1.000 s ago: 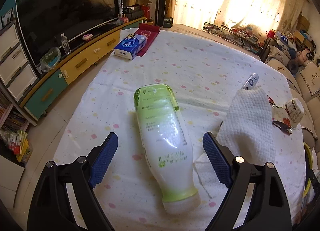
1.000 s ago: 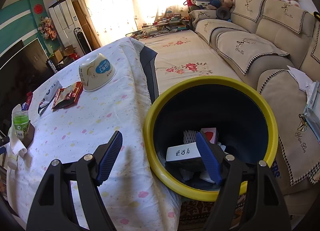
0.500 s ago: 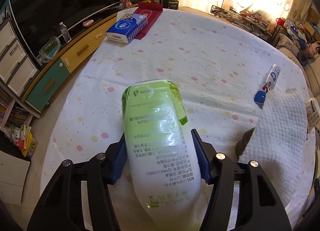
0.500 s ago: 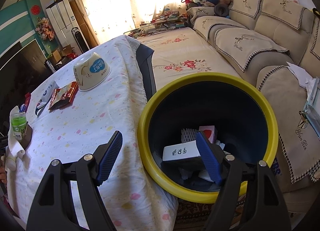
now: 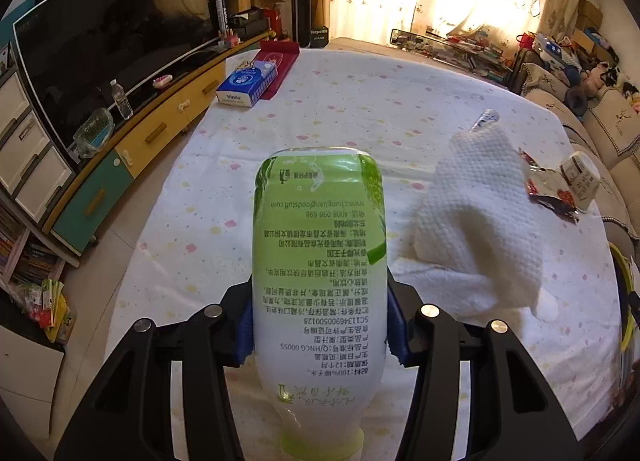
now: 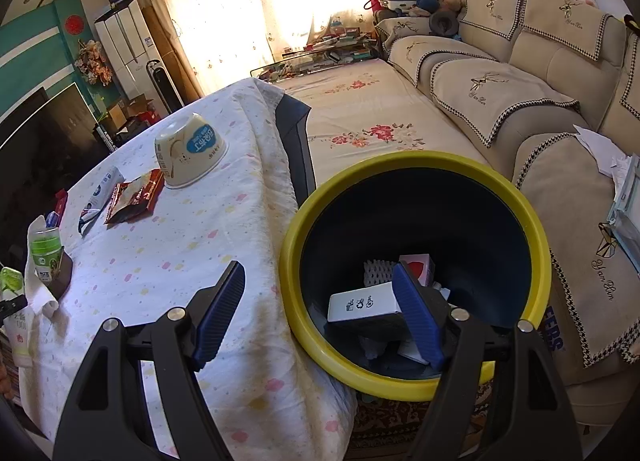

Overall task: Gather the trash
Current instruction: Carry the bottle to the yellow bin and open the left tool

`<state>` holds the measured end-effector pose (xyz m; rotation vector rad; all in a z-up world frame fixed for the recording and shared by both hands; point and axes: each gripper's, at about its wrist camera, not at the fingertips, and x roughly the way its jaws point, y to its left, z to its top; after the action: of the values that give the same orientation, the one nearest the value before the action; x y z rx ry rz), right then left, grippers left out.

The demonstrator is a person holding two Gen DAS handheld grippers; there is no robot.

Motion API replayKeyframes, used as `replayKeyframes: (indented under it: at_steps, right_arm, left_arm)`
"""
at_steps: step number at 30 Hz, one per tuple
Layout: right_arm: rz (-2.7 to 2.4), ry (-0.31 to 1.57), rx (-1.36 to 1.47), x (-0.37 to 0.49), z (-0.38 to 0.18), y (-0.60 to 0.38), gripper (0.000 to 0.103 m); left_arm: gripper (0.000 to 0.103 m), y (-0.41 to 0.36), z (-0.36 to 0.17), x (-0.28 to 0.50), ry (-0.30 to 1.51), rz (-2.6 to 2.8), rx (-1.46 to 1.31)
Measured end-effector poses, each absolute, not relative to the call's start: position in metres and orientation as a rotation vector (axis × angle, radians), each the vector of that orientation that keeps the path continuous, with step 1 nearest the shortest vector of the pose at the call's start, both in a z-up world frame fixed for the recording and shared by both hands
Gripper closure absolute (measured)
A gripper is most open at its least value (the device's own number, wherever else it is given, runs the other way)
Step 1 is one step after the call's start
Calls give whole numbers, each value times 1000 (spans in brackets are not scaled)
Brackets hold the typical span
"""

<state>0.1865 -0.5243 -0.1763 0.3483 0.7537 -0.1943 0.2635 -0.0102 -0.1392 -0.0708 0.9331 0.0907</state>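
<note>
A white plastic bottle with a green label (image 5: 320, 261) sits between the jaws of my left gripper (image 5: 320, 325), cap end toward the camera. The jaws are closing and both blue pads (image 5: 245, 331) press on its sides. The bottle is held off the spotted tablecloth (image 5: 360, 109). My right gripper (image 6: 318, 303) stands open with nothing in it, over the table's edge and the yellow-rimmed bin (image 6: 400, 159). Boxes and paper lie inside the bin.
A white paper towel (image 5: 480, 221) lies crumpled right of the bottle. Beyond it are a tube (image 5: 484, 119), a snack wrapper (image 5: 548, 193) and an overturned bowl (image 5: 580, 181). A blue tissue box (image 5: 248, 83) sits at the far left. A sofa (image 6: 520, 81) stands behind the bin.
My left gripper's jaws closed onto the bottle that lay on the cloth, and the bottle now fills the view, lifted. The right gripper has hardly moved.
</note>
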Motion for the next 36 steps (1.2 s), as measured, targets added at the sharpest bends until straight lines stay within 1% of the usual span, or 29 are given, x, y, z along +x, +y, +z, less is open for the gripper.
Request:
replayKeyframes:
  at_steps: [5, 9, 18, 28, 36]
  right_arm:
    - [-202, 736, 354, 177, -172, -528, 31]
    - [-219, 713, 361, 164, -166, -535, 31]
    - [-303, 660, 376, 124, -155, -572, 31]
    - [-450, 613, 455, 69, -158, -639, 30]
    - [-483, 634, 516, 55, -179, -676, 30]
  left_arm:
    - [52, -37, -112, 227, 880, -6, -39]
    - [52, -73, -96, 209, 857, -111, -18]
    - [52, -203, -76, 201, 836, -406, 67]
    - [52, -359, -78, 212, 860, -642, 171]
    - [52, -464, -93, 242, 891, -742, 226]
